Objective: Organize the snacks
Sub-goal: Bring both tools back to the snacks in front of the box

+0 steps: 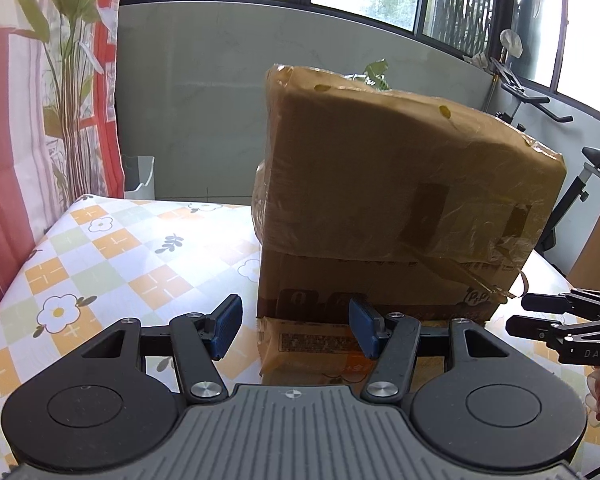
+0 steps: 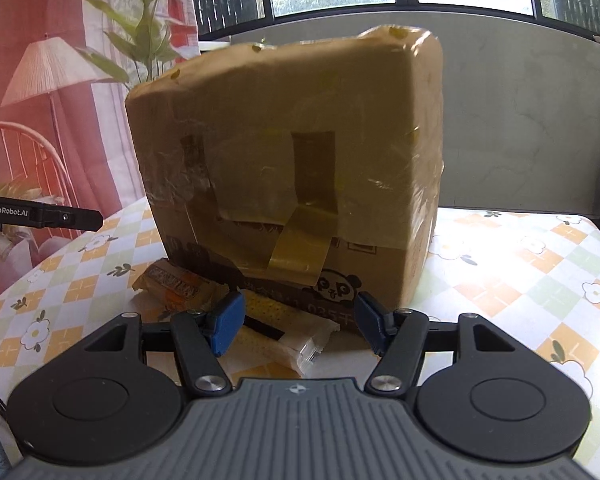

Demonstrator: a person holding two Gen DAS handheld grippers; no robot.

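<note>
A tall taped cardboard box (image 1: 400, 200) (image 2: 292, 160) stands on the flowered tablecloth. Flat snack packets lie at its foot: an orange-and-tan one (image 1: 312, 344) (image 2: 176, 284) and a yellow dotted one with a clear end (image 2: 284, 328). My left gripper (image 1: 296, 328) hovers open over the orange packet, its blue pads (image 1: 228, 326) apart and touching nothing. Just as open, my right gripper (image 2: 298, 322) is above the yellow packet, pads (image 2: 228, 322) clear of it. The right gripper's black fingers (image 1: 556, 320) show at the right edge of the left wrist view. In the right wrist view, the left gripper (image 2: 60, 216) enters from the left edge.
The tablecloth (image 1: 100, 264) has yellow and green checks with white flowers. A curtain (image 1: 40, 100) hangs to the left, windows run behind, and an exercise bike (image 1: 560, 152) stands at the right. A white bin (image 1: 140, 176) sits beyond the table's far edge.
</note>
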